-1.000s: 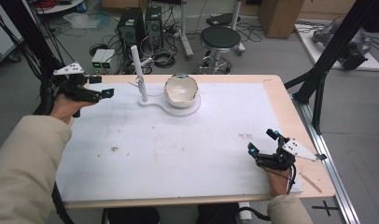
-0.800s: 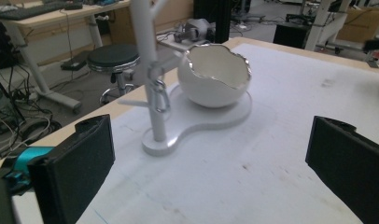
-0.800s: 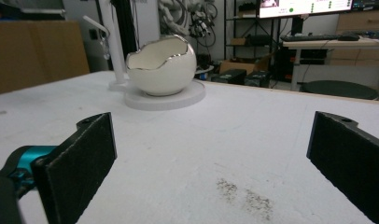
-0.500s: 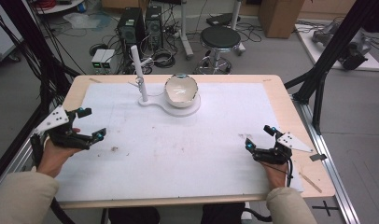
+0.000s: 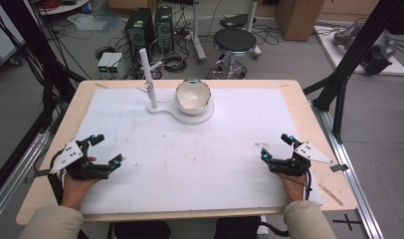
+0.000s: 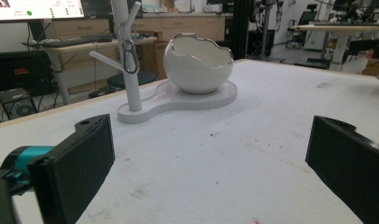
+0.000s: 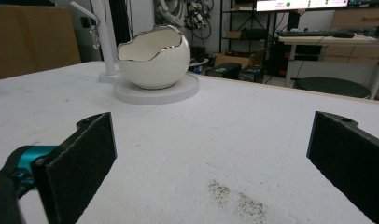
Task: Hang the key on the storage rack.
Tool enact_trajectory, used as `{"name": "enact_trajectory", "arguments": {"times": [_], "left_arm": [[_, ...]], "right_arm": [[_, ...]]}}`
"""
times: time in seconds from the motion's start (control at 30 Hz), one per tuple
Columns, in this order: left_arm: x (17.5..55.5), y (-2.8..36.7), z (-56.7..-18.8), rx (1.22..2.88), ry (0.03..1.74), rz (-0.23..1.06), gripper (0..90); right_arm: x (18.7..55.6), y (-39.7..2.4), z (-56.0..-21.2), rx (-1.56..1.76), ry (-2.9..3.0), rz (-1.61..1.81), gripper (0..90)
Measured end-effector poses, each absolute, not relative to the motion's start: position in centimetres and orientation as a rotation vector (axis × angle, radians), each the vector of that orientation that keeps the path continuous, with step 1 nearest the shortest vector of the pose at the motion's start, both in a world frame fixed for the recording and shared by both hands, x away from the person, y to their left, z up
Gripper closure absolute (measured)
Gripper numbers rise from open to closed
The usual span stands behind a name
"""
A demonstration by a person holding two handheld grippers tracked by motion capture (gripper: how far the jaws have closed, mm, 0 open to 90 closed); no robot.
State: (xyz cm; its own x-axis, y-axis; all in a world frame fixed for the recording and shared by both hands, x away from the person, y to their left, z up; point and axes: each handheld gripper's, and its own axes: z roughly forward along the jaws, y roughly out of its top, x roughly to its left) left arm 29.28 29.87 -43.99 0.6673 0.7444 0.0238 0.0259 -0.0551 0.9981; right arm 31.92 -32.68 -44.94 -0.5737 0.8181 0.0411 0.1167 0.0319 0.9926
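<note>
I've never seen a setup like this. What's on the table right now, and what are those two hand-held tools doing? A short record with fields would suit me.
Surface: white mat covering a wooden table
Centrepiece: glossy white eggshell-shaped bowl with a jagged rim, seated on a flat white base
Beside it: white branched post on the same base, a small metal clip hanging from it
Left gripper: fingers wide apart, holding nothing, near the table's front left
Right gripper: fingers wide apart, holding nothing, near the front right
Contact: neither gripper touches the bowl
</note>
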Motion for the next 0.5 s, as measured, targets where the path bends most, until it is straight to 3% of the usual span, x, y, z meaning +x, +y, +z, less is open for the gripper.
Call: {"name": "enact_trajectory", "arguments": {"times": [0.5], "left_arm": [[28.1, 30.4, -45.4, 1.408, 0.698, 0.736, 1.7]], "right_arm": [[31.9, -32.6, -45.0, 0.955, 1.732, 1.582, 0.5]]}}
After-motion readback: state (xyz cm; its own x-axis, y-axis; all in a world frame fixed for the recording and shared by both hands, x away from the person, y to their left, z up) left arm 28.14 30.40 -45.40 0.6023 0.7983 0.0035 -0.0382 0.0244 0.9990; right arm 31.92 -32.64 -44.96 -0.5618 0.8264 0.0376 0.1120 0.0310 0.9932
